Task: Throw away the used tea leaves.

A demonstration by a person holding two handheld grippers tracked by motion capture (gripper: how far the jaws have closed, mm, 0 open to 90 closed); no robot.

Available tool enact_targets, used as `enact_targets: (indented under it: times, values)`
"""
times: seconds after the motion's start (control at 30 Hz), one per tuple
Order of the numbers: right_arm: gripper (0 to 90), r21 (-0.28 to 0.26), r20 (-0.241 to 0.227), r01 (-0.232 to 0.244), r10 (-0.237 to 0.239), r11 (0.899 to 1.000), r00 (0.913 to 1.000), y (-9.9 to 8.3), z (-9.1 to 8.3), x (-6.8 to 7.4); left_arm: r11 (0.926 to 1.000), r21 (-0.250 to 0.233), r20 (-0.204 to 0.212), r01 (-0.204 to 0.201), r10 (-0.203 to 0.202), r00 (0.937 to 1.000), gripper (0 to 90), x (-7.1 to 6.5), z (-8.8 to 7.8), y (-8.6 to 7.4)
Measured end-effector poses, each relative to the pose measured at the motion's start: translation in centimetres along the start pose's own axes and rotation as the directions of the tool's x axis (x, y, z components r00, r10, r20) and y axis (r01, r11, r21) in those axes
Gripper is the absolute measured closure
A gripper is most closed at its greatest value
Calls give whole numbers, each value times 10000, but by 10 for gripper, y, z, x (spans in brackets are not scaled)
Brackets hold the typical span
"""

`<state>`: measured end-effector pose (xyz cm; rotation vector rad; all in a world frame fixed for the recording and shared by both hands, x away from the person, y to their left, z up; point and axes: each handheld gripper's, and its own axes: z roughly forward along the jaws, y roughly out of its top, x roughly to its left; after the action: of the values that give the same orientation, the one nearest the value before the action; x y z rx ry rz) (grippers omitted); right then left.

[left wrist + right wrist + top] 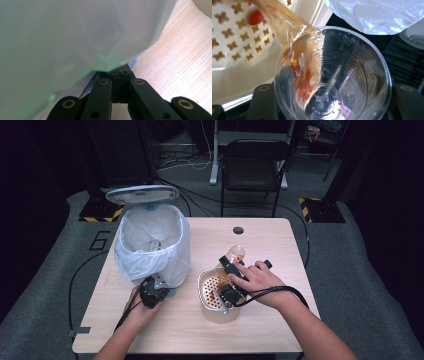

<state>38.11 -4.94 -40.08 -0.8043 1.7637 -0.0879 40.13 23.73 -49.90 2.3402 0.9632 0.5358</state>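
1. Plastic cup, clear and ribbed, sits clamped between the jaws of the right gripper, tipped over the cream strainer basket near the front right of the table. The jaws stand part-way apart, pressing on the cup's sides; in the right gripper view they flank it left and right.

2. Amber liquid with red bits runs from the cup's rim onto the perforated strainer insert, where one red piece already lies. By my reading, the step in hand is draining the cup before it gets thrown away.

3. The left gripper is pressed shut, its black jaws tucked under the white bin liner at the foot of the trash bin, which stands at the table's left with its lid swung up.

4. Risks from here:
- The cup is thin, so a harder squeeze could buckle it and jerk the stream off target.
- Its rim sits close to the strainer's edge; a small drift of the hand could send liquid onto the wood.
- Wet solids cling to the cup wall, so moving it to the bin too soon could drip across the table.
- The liner drapes loosely, and the left gripper could drag it or nudge the bin.
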Motion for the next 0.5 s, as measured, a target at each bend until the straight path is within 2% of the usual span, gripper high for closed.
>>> enact_targets:
  times: [0.07, 0.13, 0.2, 0.23, 0.27, 0.3, 0.33, 0.37, 0.4, 0.43, 0.47, 0.5]
  values:
    - [354, 273, -17, 311, -311, 9991, 9995, 3, -2, 2, 10000, -8, -8, 13, -13, 10000, 900, 0, 0, 0]
    - [354, 280, 197, 577, -583, 9979, 9981, 6, -2, 5, 9998, -99, -62, 147, -148, 9999, 900, -1, 1, 0]
    - [354, 440, 554, 668, -692, 9968, 9961, 8, -3, 11, 10000, 15, -44, -26, 26, 10000, 900, 0, 0, 0]
    - [353, 588, 764, 1529, -1571, 9865, 9846, 8, -4, 8, 10000, -50, -97, -2, 2, 10000, 900, 0, 1, 0]
    - [353, 668, 748, 1732, -1781, 9826, 9812, 8, -4, 11, 10000, -68, -85, 68, -69, 9999, 900, -1, 1, 0]
    - [354, 567, 921, 1442, -1490, 9879, 9845, 9, -3, 17, 10000, -26, -9, 86, -86, 10000, 900, 0, 0, 0]
    - [354, 454, 1263, 844, -895, 9954, 9879, 11, -2, 22, 10000, -66, -75, 52, -53, 10000, 900, -1, 1, 0]
    - [353, 627, 1609, 609, -703, 9962, 9845, 13, -3, 29, 10000, -5, -20, 12, -12, 10000, 900, 0, 0, 0]
    - [353, 715, 1660, 716, -827, 9949, 9827, 14, -3, 32, 10000, -37, -72, 26, -26, 10000, 900, 0, 1, 0]
    - [352, 777, 1732, 1415, -1531, 9869, 9729, 14, -4, 32, 10000, -26, -38, 27, -28, 10000, 900, 0, 1, 0]
    - [352, 896, 1789, 1761, -1897, 9803, 9654, 14, -4, 32, 10000, -12, -35, 80, -80, 10000, 900, -1, 0, 0]
    - [351, 974, 1640, 1969, -2109, 9756, 9637, 14, -5, 32, 10000, -33, -48, 76, -76, 10000, 900, -1, 1, 0]
